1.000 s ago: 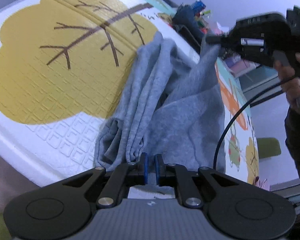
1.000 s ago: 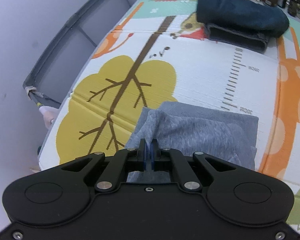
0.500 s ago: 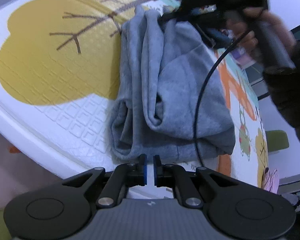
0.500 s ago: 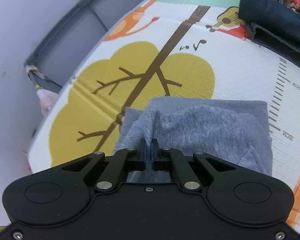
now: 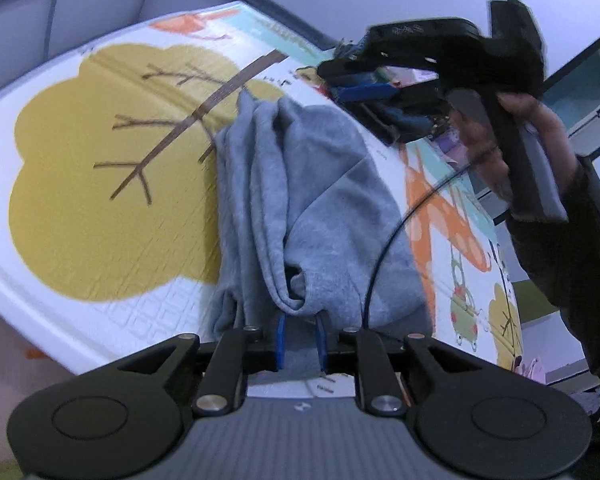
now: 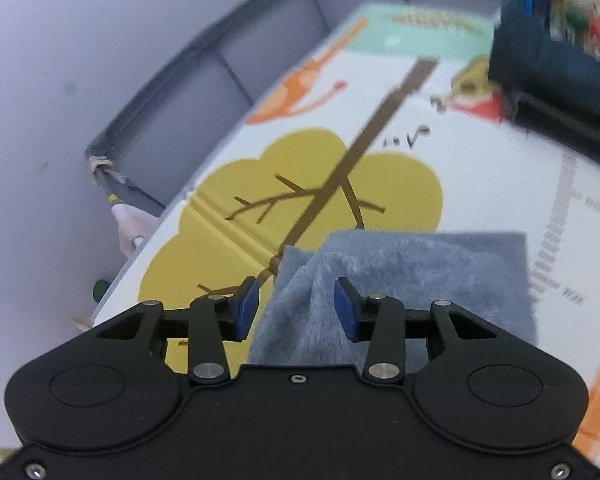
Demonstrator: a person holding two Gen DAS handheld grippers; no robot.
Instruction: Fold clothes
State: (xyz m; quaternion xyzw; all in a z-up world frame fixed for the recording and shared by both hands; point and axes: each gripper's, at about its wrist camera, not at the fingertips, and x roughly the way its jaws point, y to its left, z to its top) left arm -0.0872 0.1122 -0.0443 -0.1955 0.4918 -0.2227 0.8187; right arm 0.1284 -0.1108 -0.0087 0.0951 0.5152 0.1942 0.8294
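1. The grey sweatshirt [image 5: 308, 208] lies in a folded bundle on the play mat [image 5: 100, 280], overlapping the right edge of the mat's yellow tree [image 5: 100, 184] — its long axis runs away from the left gripper [image 5: 300, 340] toward the tree's brown trunk.
2. The left gripper has just been opening; its blue pads stand slightly apart, the near rolled hem just ahead of them and grey cloth showing in the gap, with no clamp visible.
3. The right gripper [image 6: 296, 308] has also just been opening — jaws well apart over the far end, a raised ridge of fabric between them, not pinched.
4. Judged from this, each claw sits at one end of the bundle, so either reaches its own end first.
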